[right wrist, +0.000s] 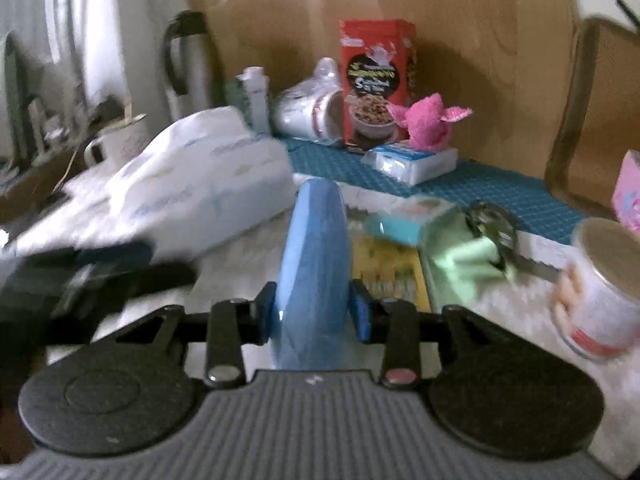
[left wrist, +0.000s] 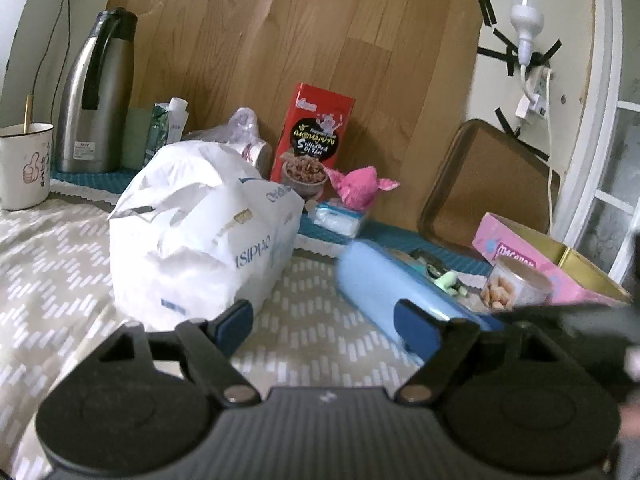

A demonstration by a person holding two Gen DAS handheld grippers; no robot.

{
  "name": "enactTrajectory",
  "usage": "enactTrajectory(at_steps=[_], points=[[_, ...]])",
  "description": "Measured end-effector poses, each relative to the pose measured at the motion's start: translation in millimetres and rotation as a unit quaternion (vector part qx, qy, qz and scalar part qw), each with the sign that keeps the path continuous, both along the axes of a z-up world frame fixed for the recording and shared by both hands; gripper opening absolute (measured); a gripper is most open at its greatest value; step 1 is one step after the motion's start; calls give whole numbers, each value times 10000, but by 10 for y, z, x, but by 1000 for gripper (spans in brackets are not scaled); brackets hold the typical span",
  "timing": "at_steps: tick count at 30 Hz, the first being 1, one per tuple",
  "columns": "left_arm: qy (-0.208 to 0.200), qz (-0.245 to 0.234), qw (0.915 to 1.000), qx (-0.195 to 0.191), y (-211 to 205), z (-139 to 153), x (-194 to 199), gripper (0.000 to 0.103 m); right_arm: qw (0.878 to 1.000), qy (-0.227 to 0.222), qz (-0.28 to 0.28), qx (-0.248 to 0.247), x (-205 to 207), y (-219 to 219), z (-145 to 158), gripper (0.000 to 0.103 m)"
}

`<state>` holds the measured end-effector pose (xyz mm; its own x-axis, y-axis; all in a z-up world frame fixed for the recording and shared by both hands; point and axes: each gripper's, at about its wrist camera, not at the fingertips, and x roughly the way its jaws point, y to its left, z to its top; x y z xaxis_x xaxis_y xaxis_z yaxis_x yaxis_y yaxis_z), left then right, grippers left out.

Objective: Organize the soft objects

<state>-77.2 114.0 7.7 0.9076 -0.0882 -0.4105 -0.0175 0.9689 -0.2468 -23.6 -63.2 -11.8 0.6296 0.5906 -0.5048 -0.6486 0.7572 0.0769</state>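
I see a brushed metal flask (left wrist: 94, 96) with dull sheen, a crinkled white plastic bag (left wrist: 192, 232), a fuzzy pink cloth toy (left wrist: 358, 186), a glossy red cardboard box (left wrist: 314, 136), a smooth blue plastic case (right wrist: 312, 264) and a matt wood-grain board (left wrist: 304, 40).

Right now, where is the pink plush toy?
The pink plush toy sits on a white tissue pack at the back of the table, just right of the red snack box, in front of the wooden board.

Readable: "MACARON" on pink box (left wrist: 520, 258) — "Of Thai" on red snack box (left wrist: 314, 136); thumbs-up drawing on white mug (left wrist: 26, 164).
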Motion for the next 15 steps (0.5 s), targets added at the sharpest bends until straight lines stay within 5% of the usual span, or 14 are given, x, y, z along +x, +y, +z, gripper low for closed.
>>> enactTrajectory(at_steps=[7,10,15], points=[[541,62,9985,34,-2,-54,147,82,9963,-785,7,-361,-596,-360,-108,42],[802,95,9967,-40,18,-90,207,83,9979,-636,-74,-114,-658,-511,-106,54],[870,129,9960,185,-55,-87,202,88,9980,-182,-289,536,-715,-646,-67,58]])
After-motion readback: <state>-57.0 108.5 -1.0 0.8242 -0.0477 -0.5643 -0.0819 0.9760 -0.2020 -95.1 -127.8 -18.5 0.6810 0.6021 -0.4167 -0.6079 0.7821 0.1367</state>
